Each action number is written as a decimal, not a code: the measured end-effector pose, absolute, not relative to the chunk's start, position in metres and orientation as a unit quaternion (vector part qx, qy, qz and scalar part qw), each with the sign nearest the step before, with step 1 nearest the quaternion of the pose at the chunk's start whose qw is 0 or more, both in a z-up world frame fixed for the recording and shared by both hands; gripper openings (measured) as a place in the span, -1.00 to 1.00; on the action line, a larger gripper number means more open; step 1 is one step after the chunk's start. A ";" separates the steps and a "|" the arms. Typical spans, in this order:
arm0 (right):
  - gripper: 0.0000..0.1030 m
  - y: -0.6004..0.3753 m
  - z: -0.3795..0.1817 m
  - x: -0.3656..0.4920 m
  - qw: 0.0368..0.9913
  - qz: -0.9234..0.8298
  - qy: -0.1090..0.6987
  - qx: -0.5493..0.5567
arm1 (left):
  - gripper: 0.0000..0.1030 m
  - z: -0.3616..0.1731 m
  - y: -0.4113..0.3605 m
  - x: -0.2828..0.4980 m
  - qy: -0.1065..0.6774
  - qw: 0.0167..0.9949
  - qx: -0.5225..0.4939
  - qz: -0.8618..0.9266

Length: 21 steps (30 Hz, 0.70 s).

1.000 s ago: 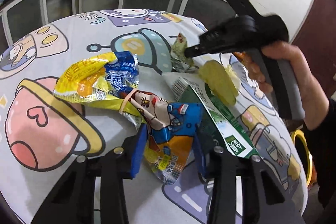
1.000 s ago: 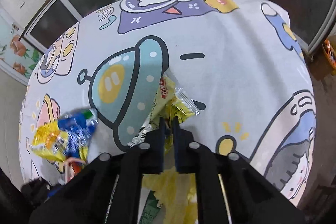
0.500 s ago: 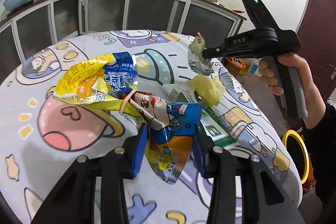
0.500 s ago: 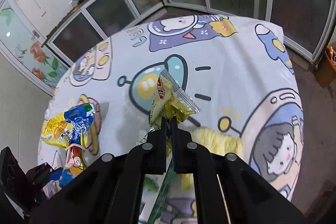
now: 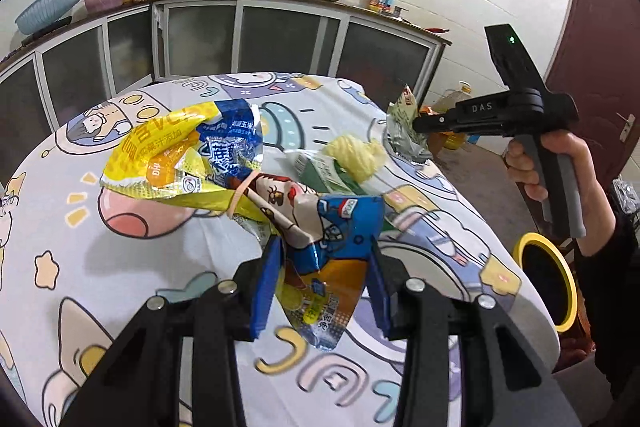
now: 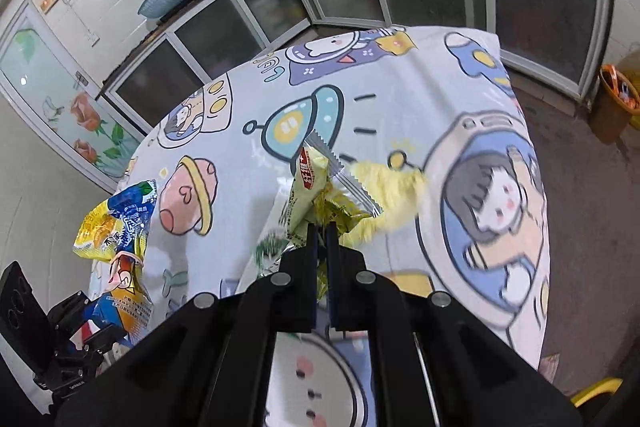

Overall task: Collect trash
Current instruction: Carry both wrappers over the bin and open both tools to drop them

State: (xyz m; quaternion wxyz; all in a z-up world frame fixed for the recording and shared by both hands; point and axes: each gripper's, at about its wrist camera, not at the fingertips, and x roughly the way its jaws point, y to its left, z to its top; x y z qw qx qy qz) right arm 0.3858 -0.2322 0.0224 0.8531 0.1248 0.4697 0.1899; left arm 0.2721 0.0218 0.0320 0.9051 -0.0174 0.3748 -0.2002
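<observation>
Both grippers lift trash above the counter (image 5: 120,267) for binning: left gripper (image 5: 322,277) fingers grasping the blue-yellow snack bags (image 5: 224,163), right gripper (image 6: 320,239) fingers clenched on a green wrapper (image 6: 310,183).

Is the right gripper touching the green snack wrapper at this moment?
Touching. The right wrist view shows the right gripper with its jaws pinched shut on the bottom of the green snack wrapper, lifted off the table.

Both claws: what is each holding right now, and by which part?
Left claw grips the blue-and-yellow snack wrapper bundle by its lower end. Right claw pinches the green snack packet at its bottom edge.
</observation>
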 end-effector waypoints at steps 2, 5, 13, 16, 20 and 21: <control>-0.91 -0.239 0.021 0.371 0.853 0.190 0.468 0.128 | -0.26 0.034 0.014 0.260 0.373 0.905 -0.015 -0.207; -0.91 -0.250 0.017 0.347 0.852 0.194 0.466 0.136 | -0.26 0.036 0.001 0.247 0.370 0.903 -0.012 -0.217; -0.91 -0.296 0.014 0.280 0.858 0.189 0.452 0.156 | -0.26 0.042 -0.049 0.219 0.357 0.898 -0.002 -0.258; -0.91 -0.321 0.013 0.255 0.862 0.176 0.446 0.163 | -0.25 0.044 -0.072 0.214 0.354 0.892 0.003 -0.280; -0.91 -0.359 0.011 0.225 0.869 0.150 0.438 0.176 | -0.25 0.046 -0.108 0.206 0.348 0.885 0.016 -0.308; -0.91 -0.367 0.011 0.220 0.871 0.143 0.435 0.177 | -0.25 0.046 -0.116 0.204 0.346 0.884 0.019 -0.315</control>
